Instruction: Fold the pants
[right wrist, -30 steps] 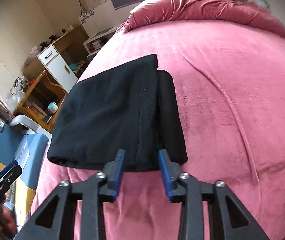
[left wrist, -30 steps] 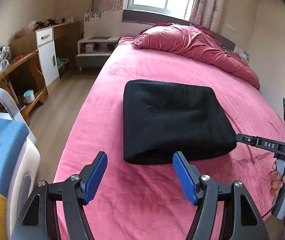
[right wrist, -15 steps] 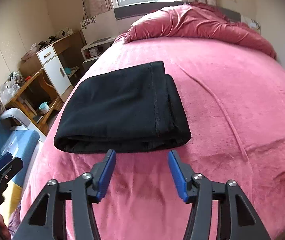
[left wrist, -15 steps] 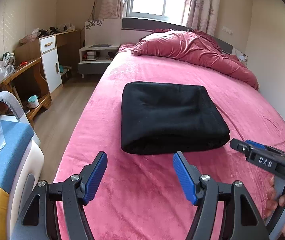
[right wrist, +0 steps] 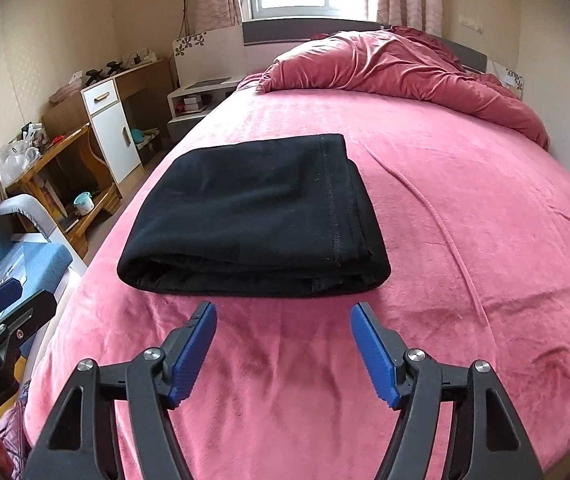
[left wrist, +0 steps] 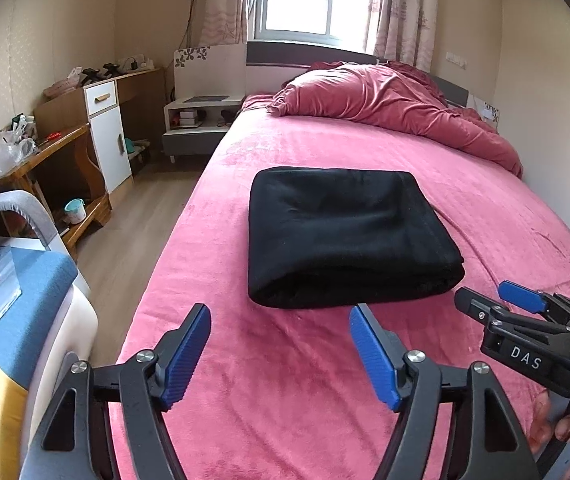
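Observation:
The black pants (left wrist: 345, 236) (right wrist: 257, 220) lie folded into a thick rectangle on the pink bed (left wrist: 285, 380) (right wrist: 465, 208). My left gripper (left wrist: 281, 320) hovers just short of the bundle's near edge, its jaws opening, with nothing between the blue pads. My right gripper (right wrist: 283, 318) is also just back from the near edge, jaws opening and empty. In the left wrist view the right gripper (left wrist: 497, 300) shows at the lower right, held by a hand (left wrist: 561, 424). The left gripper (right wrist: 9, 300) appears at the left edge of the right wrist view.
A crumpled pink duvet (left wrist: 389, 100) (right wrist: 397, 68) lies at the head of the bed under the window. Left of the bed are a wooden floor strip (left wrist: 125, 232), a desk with clutter (left wrist: 45, 148), a white cabinet (left wrist: 109, 136), a nightstand (left wrist: 197, 120) and a blue-cushioned chair (left wrist: 13, 280).
My right gripper let go of the bundle's near edge, opened wide and drew back. Both grippers pulled away from the pants, which now lie alone on the bed.

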`<action>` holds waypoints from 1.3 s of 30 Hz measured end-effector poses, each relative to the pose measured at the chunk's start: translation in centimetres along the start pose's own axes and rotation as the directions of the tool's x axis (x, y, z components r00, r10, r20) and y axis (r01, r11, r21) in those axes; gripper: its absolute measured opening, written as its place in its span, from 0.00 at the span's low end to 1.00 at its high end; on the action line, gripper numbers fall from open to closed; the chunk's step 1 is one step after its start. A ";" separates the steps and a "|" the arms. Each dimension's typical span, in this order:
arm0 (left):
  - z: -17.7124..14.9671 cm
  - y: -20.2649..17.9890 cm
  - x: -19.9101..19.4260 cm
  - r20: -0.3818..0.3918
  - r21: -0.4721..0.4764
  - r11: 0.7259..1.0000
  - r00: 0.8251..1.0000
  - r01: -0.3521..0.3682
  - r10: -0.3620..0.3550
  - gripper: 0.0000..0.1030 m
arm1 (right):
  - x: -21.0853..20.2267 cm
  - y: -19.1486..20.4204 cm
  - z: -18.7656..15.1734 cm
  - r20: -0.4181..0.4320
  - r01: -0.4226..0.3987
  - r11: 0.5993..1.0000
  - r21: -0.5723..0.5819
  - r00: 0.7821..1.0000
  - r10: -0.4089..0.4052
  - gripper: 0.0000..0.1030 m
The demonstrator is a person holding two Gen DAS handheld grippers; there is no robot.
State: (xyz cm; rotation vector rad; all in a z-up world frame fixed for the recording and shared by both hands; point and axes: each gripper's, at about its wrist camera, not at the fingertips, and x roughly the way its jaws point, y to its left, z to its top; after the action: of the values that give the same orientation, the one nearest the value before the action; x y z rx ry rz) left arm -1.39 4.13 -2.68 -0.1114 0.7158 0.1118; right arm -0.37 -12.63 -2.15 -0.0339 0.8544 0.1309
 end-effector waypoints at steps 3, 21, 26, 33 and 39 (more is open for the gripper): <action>-0.1 0.0 0.0 -0.004 -0.009 1.000 1.000 -0.001 0.000 0.72 | -0.2 0.0 -0.2 0.002 0.007 1.000 0.006 1.000 -0.007 0.69; -0.3 0.5 0.0 -0.009 -0.039 0.999 1.000 -0.022 0.021 0.72 | -0.7 0.0 -0.2 0.022 0.020 1.000 -0.005 1.000 -0.020 0.73; -0.3 0.7 0.2 -0.015 -0.049 0.998 0.999 -0.030 0.029 0.72 | -0.7 0.3 -0.3 0.019 0.020 1.000 -0.011 1.000 -0.020 0.73; -0.3 0.7 0.3 -0.019 -0.049 0.998 0.999 -0.035 0.034 0.72 | -0.6 0.4 -0.4 0.012 0.018 1.000 -0.010 1.000 -0.018 0.74; -0.3 0.6 0.2 -0.016 -0.049 0.998 0.999 -0.034 0.033 0.72 | -0.6 0.4 -0.4 0.014 0.021 1.000 -0.012 1.000 -0.020 0.74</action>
State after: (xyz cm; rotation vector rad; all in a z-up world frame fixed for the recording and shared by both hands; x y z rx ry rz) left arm -1.56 4.71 -3.09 -0.1471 0.7301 0.1606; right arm -1.12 -12.33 -1.98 -0.0533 0.8391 0.1170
